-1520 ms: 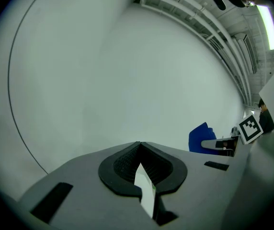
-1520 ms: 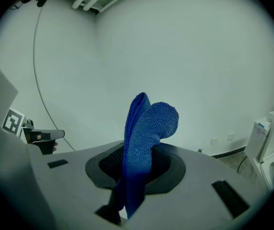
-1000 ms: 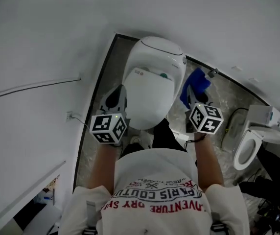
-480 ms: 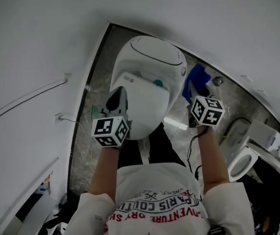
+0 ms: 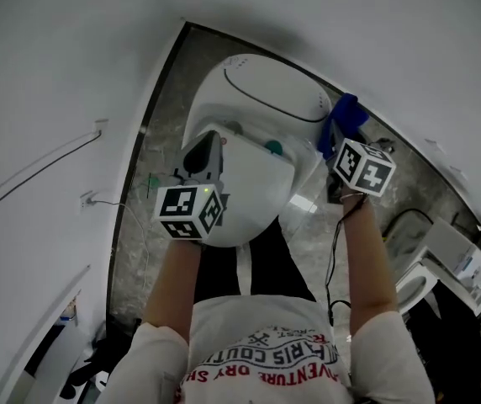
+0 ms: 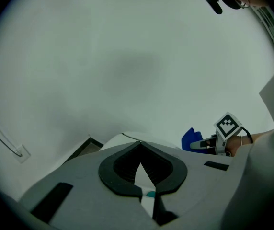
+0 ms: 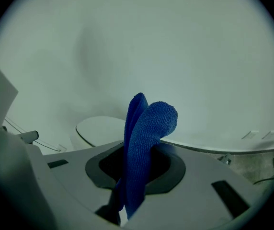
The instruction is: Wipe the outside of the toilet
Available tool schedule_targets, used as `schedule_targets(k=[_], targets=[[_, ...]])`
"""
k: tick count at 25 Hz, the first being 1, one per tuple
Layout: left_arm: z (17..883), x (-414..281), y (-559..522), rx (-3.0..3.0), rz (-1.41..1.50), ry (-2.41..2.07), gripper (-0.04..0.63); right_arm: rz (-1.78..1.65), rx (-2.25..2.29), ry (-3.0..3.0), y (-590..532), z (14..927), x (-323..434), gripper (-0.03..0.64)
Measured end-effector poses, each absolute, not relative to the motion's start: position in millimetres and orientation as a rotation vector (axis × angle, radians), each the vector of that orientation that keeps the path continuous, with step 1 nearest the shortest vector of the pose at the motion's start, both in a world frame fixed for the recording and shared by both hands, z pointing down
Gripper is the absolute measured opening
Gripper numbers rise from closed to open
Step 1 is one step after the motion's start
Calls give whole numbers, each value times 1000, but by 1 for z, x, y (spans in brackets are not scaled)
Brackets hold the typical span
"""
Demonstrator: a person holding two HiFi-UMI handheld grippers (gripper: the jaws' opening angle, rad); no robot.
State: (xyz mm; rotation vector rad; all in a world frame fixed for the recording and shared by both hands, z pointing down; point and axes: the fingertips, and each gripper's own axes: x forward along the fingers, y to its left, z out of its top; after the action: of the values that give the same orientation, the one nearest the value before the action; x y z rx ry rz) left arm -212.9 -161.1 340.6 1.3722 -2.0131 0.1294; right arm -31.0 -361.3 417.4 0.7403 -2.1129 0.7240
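Observation:
The white toilet (image 5: 253, 137) stands against the wall with its lid down; its tank top (image 7: 101, 128) also shows in the right gripper view. My left gripper (image 5: 205, 156) hovers over the left side of the lid, shut with nothing in it, its tips meeting (image 6: 140, 150). My right gripper (image 5: 340, 141) is at the toilet's right side by the tank, shut on a blue cloth (image 5: 346, 116). The cloth (image 7: 146, 133) sticks up folded from the jaws. From the left gripper view, the cloth (image 6: 191, 140) and the right gripper's marker cube (image 6: 227, 125) appear at the right.
White walls close in behind and to the left, with a cable (image 5: 39, 171) and an outlet (image 5: 85, 199) on the left wall. A water valve (image 5: 383, 146) sits right of the tank. A second toilet (image 5: 417, 284) stands at the lower right on the grey stone floor (image 5: 152, 141).
Both grippers have moved forward along the toilet toward the tank. The right gripper carried the blue cloth up beside the tank; the left one rose over the lid.

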Motion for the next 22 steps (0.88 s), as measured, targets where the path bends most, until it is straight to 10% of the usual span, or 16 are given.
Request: schedule_targets(k=[22], targets=[[391, -269, -137, 1262, 30, -1999, 6, 568, 488, -2026, -359, 428, -148, 77]])
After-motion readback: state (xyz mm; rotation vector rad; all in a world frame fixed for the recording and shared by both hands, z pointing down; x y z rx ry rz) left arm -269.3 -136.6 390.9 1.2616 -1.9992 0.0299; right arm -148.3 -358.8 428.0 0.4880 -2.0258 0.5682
